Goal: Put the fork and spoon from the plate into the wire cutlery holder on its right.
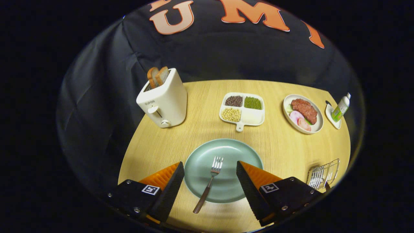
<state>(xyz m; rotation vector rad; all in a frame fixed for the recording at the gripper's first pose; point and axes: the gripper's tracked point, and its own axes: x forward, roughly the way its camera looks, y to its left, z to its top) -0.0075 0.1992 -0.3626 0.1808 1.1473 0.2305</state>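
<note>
A metal fork (208,182) lies on the pale green plate (239,152), tines pointing away from me, its handle reaching over the plate's near rim onto the table. My gripper (210,170) is open above the plate, one finger on each side of the fork, touching nothing. The wire cutlery holder (323,177) stands to the right of the plate, just beyond the right finger, and a dark handle end sticks out at its base.
Beyond the plate stand a white toaster (163,102) with bread slices, a divided white dish (242,110) of beans and grains, a plate of meat and vegetables (303,113), and a small bottle (341,107) on a saucer. The round wooden table (152,145) ends near the holder.
</note>
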